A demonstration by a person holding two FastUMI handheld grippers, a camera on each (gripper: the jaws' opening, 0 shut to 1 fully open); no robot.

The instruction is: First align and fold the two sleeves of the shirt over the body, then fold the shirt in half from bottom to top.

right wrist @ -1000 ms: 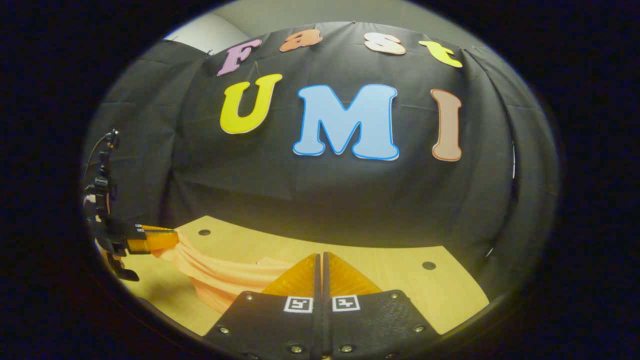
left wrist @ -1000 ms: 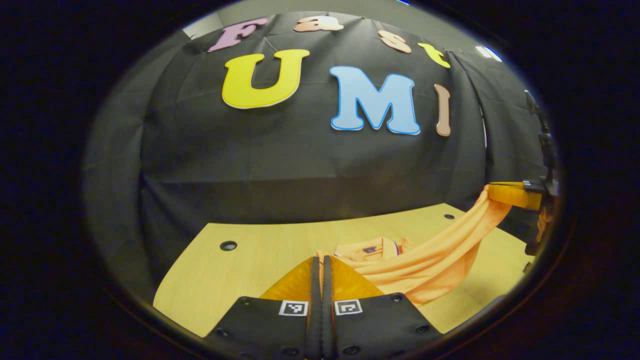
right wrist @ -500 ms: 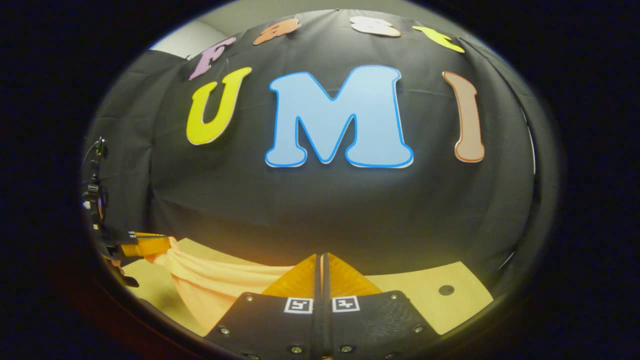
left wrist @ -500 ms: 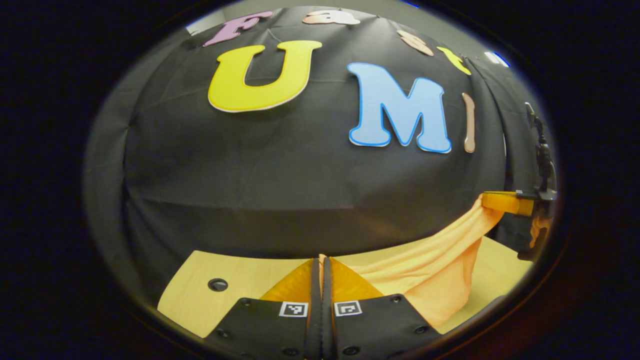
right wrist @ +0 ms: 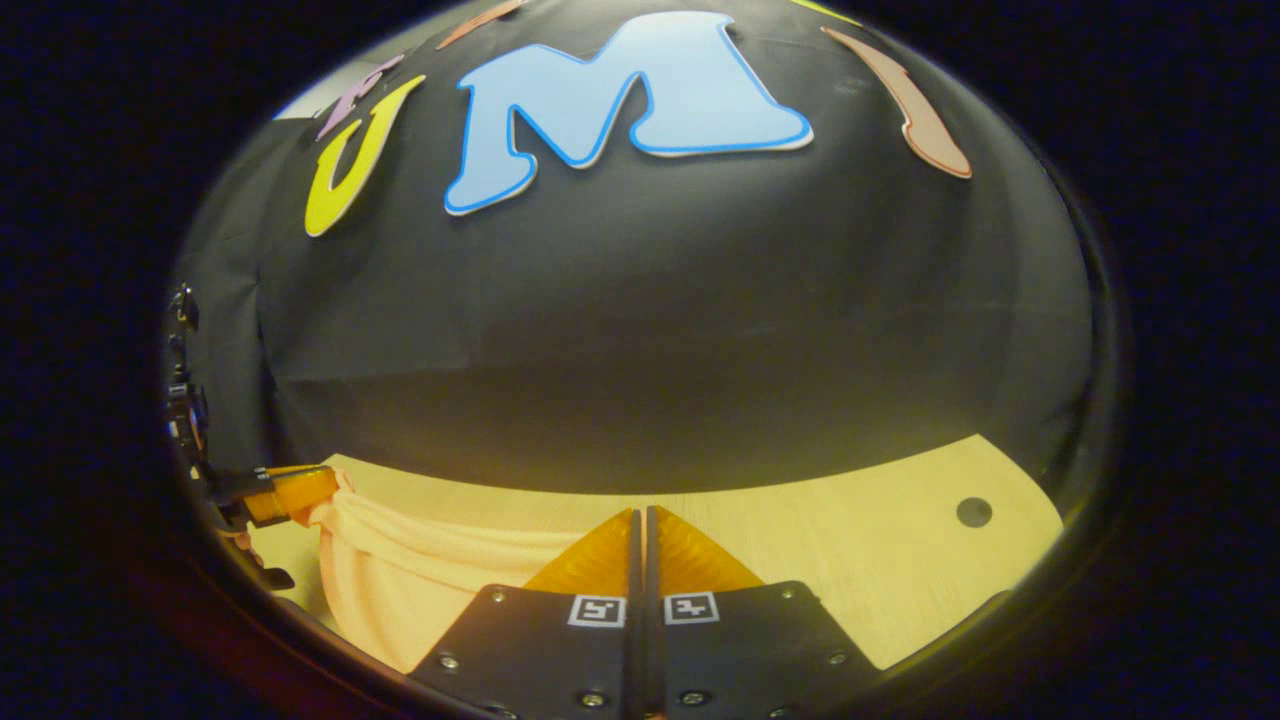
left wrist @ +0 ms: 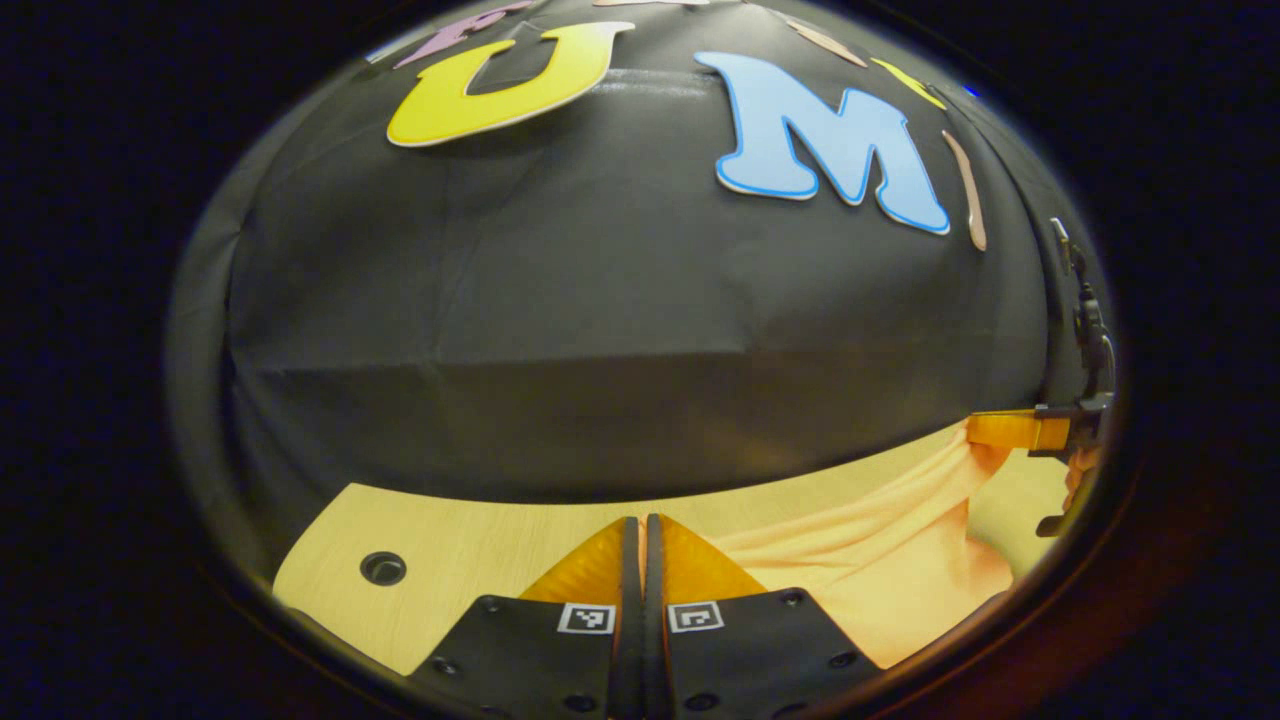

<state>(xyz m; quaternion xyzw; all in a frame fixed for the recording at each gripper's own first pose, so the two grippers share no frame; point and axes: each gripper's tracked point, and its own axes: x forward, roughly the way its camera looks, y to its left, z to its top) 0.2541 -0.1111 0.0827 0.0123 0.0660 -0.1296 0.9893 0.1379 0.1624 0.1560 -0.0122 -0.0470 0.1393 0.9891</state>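
Both grippers, left gripper (left wrist: pixel 642 525) and right gripper (right wrist: pixel 642 515), stay clamped on the shirt (left wrist: pixel 860 545) hem. Hem has travelled forward over the counter (left wrist: pixel 480 525) toward the collar since a second ago; bottom-to-top fold likely near laydown.

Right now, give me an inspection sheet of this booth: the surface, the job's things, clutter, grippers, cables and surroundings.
Surface: light wooden table with round dark holes, one at.
Job's things: orange fabric shirt, stretched as a sagging band between the two grippers; its lower part drapes toward the table.
Clutter: nothing seen.
Grippers: left gripper has its fingers together at the shirt's edge; it also appears at the left rim of the right gripper view, pinching bunched cloth. Right gripper likewise has its fingers together at the cloth, and shows at.
Cables: a thin dark lead above the far left gripper.
Surroundings: black cloth wall behind the table.
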